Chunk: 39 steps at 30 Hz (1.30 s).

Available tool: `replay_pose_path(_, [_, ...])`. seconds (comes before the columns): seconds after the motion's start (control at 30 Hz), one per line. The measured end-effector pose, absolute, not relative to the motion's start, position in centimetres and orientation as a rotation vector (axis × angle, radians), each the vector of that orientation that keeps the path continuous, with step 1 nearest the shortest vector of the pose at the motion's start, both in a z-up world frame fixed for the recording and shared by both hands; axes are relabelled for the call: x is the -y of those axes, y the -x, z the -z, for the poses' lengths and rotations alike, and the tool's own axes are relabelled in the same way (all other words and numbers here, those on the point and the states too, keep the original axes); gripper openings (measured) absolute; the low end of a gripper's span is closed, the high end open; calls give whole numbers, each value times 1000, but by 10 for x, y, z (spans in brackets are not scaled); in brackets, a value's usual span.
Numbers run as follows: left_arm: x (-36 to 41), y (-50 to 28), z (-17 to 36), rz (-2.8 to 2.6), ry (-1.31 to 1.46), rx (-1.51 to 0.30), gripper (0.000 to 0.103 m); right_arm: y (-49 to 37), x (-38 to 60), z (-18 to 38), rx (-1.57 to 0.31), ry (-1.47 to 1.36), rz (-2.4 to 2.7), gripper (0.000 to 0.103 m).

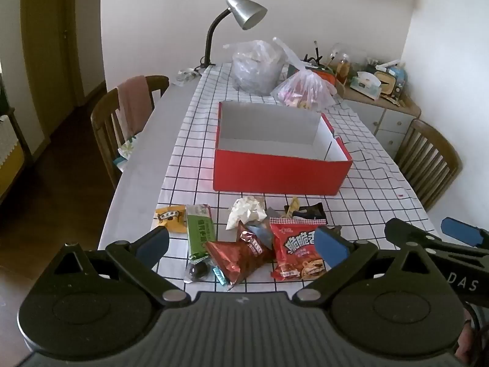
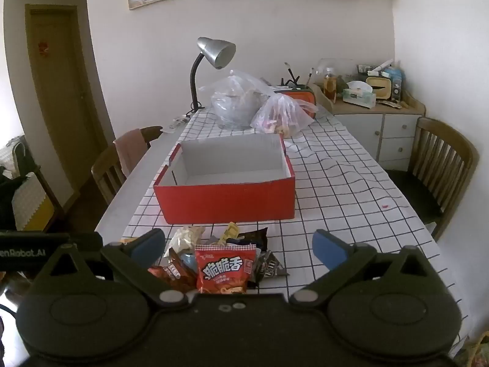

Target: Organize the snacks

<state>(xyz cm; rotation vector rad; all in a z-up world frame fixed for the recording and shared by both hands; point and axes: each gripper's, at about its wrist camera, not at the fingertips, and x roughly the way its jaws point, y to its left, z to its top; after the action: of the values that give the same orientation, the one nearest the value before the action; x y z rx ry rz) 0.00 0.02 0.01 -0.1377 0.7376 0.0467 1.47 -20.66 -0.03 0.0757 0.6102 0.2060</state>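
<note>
Hovering over the snack pile, the left gripper [image 1: 241, 246] and right gripper [image 2: 238, 246] both stand wide, holding nothing. Under them lie a red snack packet [image 1: 298, 252], a green bar [image 1: 200, 232] and crumpled wrappers on the checked desk [image 1: 366, 189]. Just beyond sits an empty red box [image 1: 281, 177].

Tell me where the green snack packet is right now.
In the left wrist view, the green packet lies at the left of the snack pile, beside the yellow packet, in front of the red box.
</note>
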Motion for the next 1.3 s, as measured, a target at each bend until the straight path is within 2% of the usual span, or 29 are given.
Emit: replay_pose_path(1.3, [-3, 11, -9, -67, 126, -703, 102, -8, 205, -1, -608, -76, -220, 101])
